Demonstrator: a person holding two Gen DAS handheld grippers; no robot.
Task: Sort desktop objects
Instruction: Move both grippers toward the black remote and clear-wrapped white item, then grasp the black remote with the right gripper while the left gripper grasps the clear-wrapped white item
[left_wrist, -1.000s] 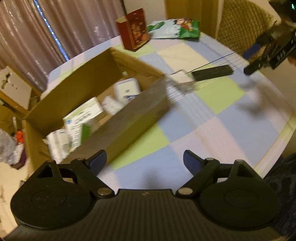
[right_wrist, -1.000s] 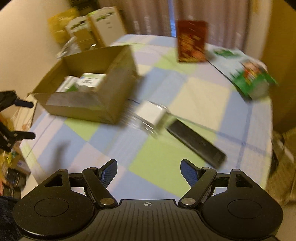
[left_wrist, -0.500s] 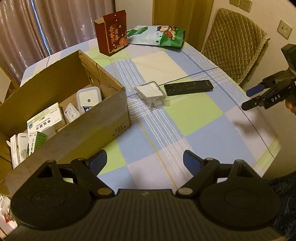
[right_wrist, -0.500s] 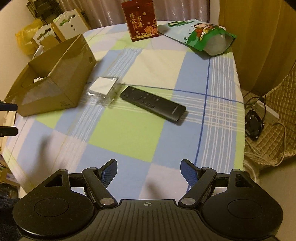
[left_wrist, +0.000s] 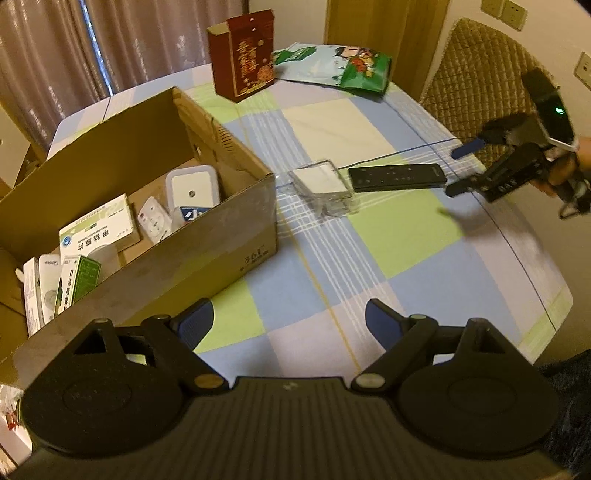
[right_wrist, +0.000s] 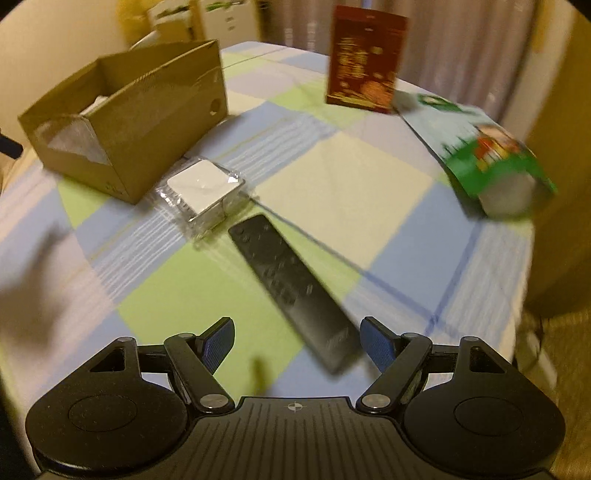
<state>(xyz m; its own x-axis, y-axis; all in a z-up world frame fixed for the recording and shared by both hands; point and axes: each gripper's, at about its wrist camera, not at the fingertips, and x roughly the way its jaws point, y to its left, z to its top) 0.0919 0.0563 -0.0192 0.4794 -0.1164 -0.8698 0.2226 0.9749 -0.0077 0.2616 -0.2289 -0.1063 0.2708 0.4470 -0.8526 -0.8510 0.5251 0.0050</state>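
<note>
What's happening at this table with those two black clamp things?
A person is tidying the table with a handheld gripper in each hand. The right gripper is open, pointing at the black remote, not gripping it. The left gripper hangs open and empty beside the cardboard box, which already holds several small items.

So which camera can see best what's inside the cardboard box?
The left wrist view: it looks down into the cardboard box, showing medicine packets and small white gadgets. The right wrist view is blurred and shows mostly its outer walls.
</note>
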